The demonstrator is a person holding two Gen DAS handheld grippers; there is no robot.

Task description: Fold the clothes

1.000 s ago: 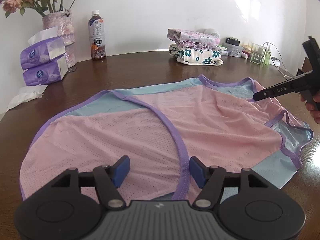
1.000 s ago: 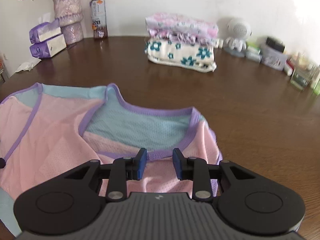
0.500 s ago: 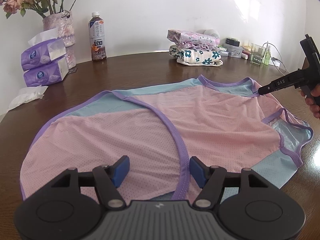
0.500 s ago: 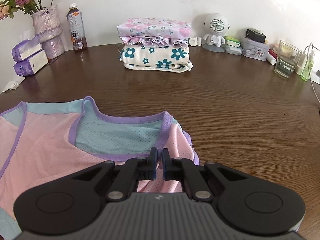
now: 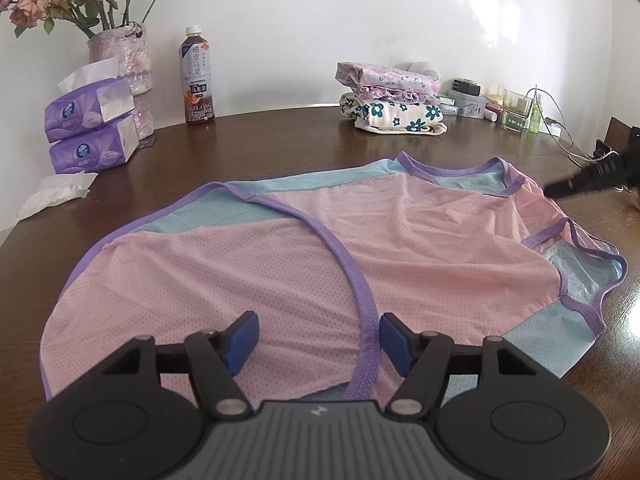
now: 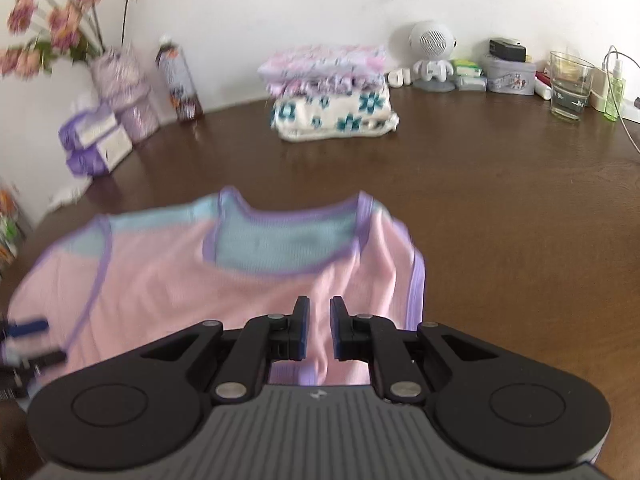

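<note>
A pink mesh sleeveless top (image 5: 400, 248) with purple trim and light blue panels lies spread on the brown table (image 5: 280, 148). My left gripper (image 5: 318, 336) hovers open over its near hem, and a purple trim band runs between the fingers. The right gripper (image 6: 320, 328) is at the shoulder beside the neckline of the top (image 6: 160, 280). Its jaws stand a narrow gap apart, with pink cloth showing in the gap. In the left wrist view it appears as a dark tip (image 5: 580, 182) at the far right, touching the pink shoulder. The right wrist view is blurred.
A stack of folded clothes (image 5: 392, 96) sits at the back of the table. Tissue packs (image 5: 90, 124), a vase of flowers (image 5: 120, 60) and a drink bottle (image 5: 197, 80) stand at the back left. A glass (image 6: 570, 84), a white speaker (image 6: 432, 52) and cables crowd the back right.
The right gripper's jaws closed almost fully on the neckline trim, then parted slightly as it drew back toward the shoulder. The left gripper has stayed open over the hem.
</note>
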